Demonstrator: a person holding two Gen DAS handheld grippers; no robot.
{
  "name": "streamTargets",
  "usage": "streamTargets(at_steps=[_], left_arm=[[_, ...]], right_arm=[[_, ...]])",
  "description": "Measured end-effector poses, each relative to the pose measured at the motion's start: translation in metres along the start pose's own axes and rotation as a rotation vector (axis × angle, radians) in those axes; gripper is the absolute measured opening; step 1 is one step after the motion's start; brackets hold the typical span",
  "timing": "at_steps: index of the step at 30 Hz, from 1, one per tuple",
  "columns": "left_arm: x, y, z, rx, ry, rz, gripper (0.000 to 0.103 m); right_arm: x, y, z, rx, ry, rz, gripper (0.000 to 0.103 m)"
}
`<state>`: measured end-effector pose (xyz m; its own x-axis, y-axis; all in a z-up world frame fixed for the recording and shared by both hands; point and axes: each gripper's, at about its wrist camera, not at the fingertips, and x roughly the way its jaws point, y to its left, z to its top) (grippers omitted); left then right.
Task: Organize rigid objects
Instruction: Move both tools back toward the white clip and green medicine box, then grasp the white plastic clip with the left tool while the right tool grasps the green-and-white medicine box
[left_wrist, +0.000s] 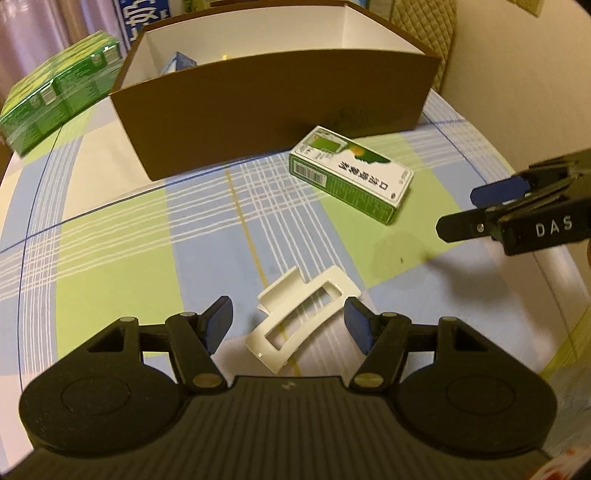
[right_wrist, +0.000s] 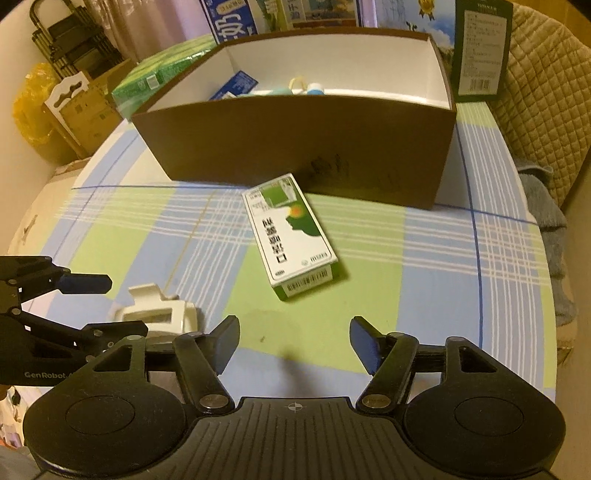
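White glossy plastic makes up the clip-like bracket (left_wrist: 303, 318) lying on the checked tablecloth (left_wrist: 110, 236), a flat frame with two rectangular cut-outs and a hooked tab at its far end. It sits straight ahead of the left gripper (left_wrist: 290, 326), in the gap between the two blue-padded fingers (left_wrist: 218, 325), which stand apart on either side; whether either pad touches it cannot be told. In the right wrist view the same bracket (right_wrist: 157, 312) shows low on the left, half hidden behind the left gripper's black arms.

The green and white carton (right_wrist: 291, 236) lies flat on the cloth ahead of the right gripper (right_wrist: 293, 343), well clear of its fingertips. It is a slim rectangular cardboard box with a white top face, dark green sides, a barcode on the near end and printed characters along its length. The right gripper's jaws are spread wide with only bare cloth between them. From the left gripper, the carton (left_wrist: 351, 173) lies ahead and to the right, with the right gripper (left_wrist: 458, 212) reaching in from the right edge.

Beyond both objects stands a brown cardboard box (left_wrist: 273, 107), open-topped, with smooth white inner walls and a few small items inside. A shrink-wrapped green pack (left_wrist: 55, 99) rests to its left. The cloth is soft, woven in pale blue, lime green and white squares.
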<state>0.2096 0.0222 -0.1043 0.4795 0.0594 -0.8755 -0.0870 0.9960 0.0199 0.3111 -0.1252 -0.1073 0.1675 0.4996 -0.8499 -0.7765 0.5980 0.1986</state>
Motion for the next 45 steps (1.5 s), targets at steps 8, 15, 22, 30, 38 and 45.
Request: streamTargets(at_steps=[8,15,22,30,38,45], left_arm=[[0.015,-0.006,-0.003,0.073,0.023,0.027,0.063],[0.023,-0.005,0.000,0.073,0.014,0.028,0.063],[0.031,0.001,0.008,0.045,0.004,0.029,0.051],[0.040,0.031,0.020,-0.111,0.013,0.077,0.036],[0.046,0.048,0.027,-0.189,0.026,0.060,0.036],[0.049,0.054,0.035,-0.229,0.030,0.039,0.037]], right_arm=[[0.004,-0.007,-0.003,0.030,0.018,-0.012,0.065],[0.007,-0.008,-0.003,0.041,0.032,-0.021,0.065],[0.013,-0.003,0.000,0.027,0.036,-0.023,0.065],[0.024,0.006,0.017,-0.028,-0.001,-0.027,0.065],[0.050,0.016,0.042,-0.119,-0.022,-0.031,0.065],[0.080,0.027,0.053,-0.205,-0.013,-0.067,0.065]])
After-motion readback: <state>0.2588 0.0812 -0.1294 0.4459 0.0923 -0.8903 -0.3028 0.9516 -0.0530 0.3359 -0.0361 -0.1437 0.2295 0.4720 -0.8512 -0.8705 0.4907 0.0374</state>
